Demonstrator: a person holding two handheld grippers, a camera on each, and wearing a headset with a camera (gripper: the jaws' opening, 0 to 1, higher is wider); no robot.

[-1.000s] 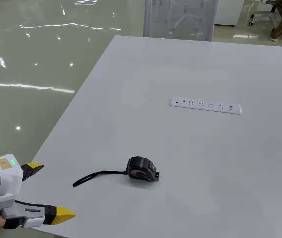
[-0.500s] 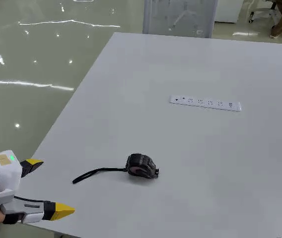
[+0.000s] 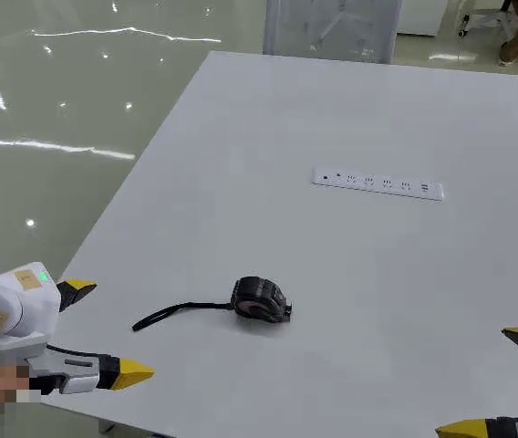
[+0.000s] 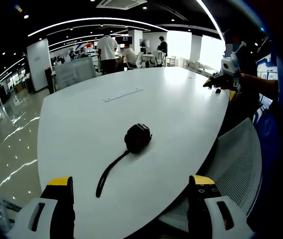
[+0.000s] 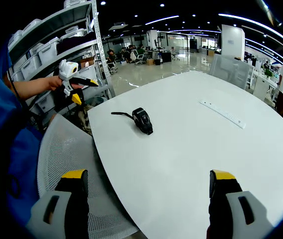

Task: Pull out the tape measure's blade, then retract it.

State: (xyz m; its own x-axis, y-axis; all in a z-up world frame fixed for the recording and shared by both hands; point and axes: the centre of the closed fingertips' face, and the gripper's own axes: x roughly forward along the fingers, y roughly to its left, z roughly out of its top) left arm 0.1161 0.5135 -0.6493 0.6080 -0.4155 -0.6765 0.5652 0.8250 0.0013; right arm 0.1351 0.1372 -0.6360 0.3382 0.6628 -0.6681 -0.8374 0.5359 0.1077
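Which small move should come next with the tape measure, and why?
Probably bring the left gripper forward to the tape measure and hold its case. The blade is not out yet, and both this one and the right gripper are open near the table edge, touching nothing.

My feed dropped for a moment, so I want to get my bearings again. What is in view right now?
table: one, white, under the items.
tape: one, black, near the table's front-left edge, no blade drawn out.
strap: one, black, trailing from the tape toward the left tool.
power strip: one, white, flat on the table beyond the tape.
panel: one, pale grey, at the table's far edge.
chair: one, grey mesh, at the table's near edge.
shelving: one, with white bins, beside the person.
people: several, far across the room.
left tool: one, white with yellow tips, open, lower left by the table edge.
right tool: one, yellow tips, open, lower right.
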